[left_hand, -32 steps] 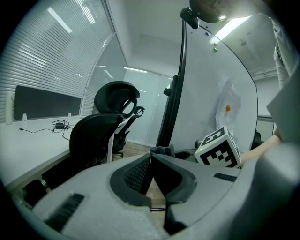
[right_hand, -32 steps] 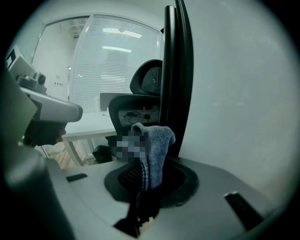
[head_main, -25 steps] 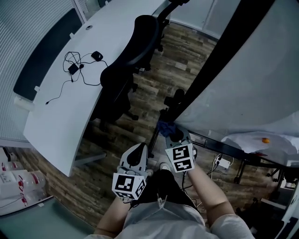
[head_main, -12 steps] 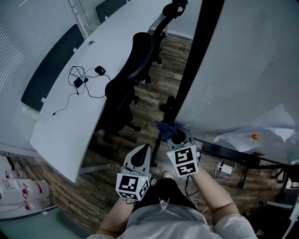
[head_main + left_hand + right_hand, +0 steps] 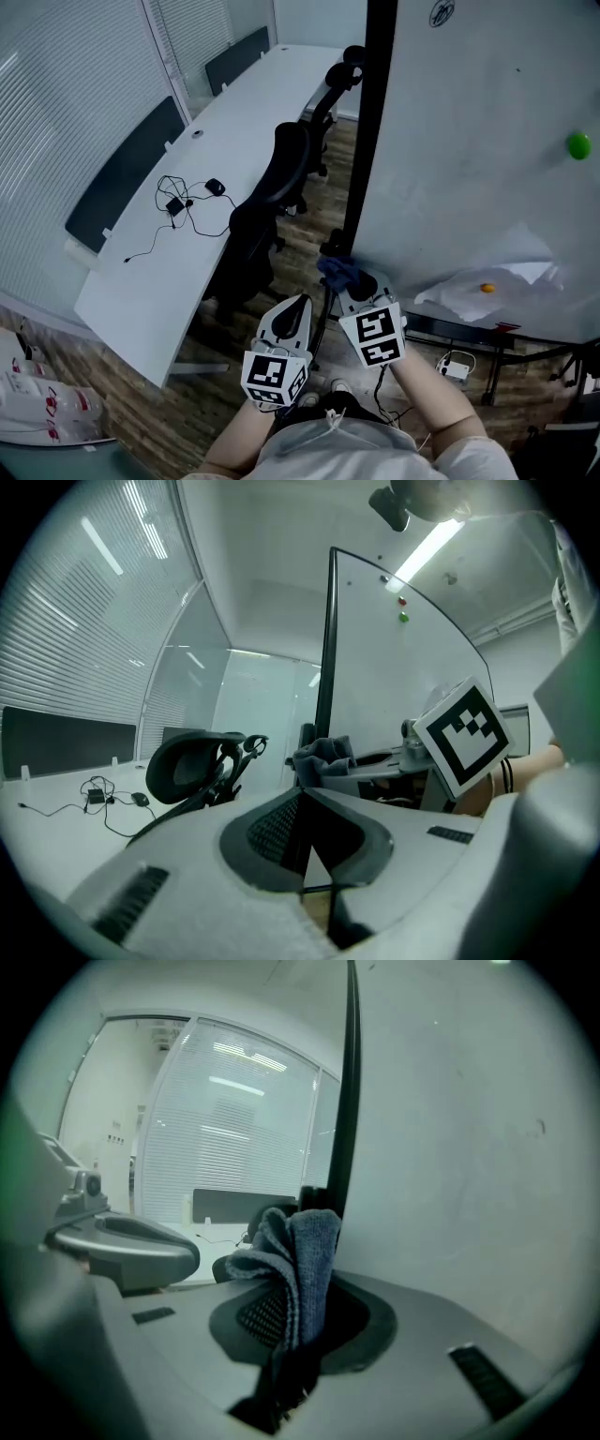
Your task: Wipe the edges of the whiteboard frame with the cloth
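A whiteboard point(image 5: 469, 141) stands upright with a black frame edge point(image 5: 368, 122) running down its left side. My right gripper point(image 5: 349, 281) is shut on a blue cloth point(image 5: 337, 271), and the cloth sits against the lower part of that black edge. In the right gripper view the folded cloth point(image 5: 295, 1260) sticks up between the jaws, right beside the black frame edge point(image 5: 349, 1082). My left gripper point(image 5: 292, 314) hangs just left of the right one, shut with nothing in it point(image 5: 302, 855). The cloth point(image 5: 322, 758) also shows in the left gripper view.
A long white desk point(image 5: 187, 206) with cables and a mouse point(image 5: 216, 187) lies to the left. A black office chair point(image 5: 267, 216) stands between the desk and the whiteboard. A green magnet point(image 5: 579, 145) and an orange one point(image 5: 487, 288) are on the board. Cables and a power adapter point(image 5: 455, 370) lie on the wooden floor.
The head view has tilted up, showing more of the board and the desk. Both grippers stay close together, and the cloth has stayed at the frame's lower left edge.
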A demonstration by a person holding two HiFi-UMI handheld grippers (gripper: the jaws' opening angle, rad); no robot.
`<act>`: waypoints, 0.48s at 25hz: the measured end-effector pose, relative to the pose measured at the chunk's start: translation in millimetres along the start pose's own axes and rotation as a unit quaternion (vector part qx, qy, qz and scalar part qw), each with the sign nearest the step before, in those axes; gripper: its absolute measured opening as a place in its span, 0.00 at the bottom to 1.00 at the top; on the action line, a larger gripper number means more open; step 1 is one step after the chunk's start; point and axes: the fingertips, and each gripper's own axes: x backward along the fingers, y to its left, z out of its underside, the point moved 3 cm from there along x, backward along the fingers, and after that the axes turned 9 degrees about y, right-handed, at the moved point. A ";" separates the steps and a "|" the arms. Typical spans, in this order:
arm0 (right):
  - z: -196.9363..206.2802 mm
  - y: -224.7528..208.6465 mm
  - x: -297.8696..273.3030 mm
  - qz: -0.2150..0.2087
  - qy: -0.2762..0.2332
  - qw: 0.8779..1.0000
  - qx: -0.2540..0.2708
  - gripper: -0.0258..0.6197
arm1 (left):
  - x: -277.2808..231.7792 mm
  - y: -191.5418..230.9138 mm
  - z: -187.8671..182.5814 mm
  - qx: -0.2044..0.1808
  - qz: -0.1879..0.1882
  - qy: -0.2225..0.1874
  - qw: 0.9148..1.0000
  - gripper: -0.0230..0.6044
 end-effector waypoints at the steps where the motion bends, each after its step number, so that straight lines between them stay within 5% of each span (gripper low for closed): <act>1: -7.2 -2.0 3.8 0.004 -0.005 1.000 0.004 0.14 | 0.7 -1.3 -7.9 -0.007 0.001 -0.006 1.000 0.07; 12: -70.5 -19.7 38.6 0.034 -0.053 0.998 0.014 0.14 | 10.9 -6.4 -70.8 -0.048 -0.001 -0.064 0.997 0.07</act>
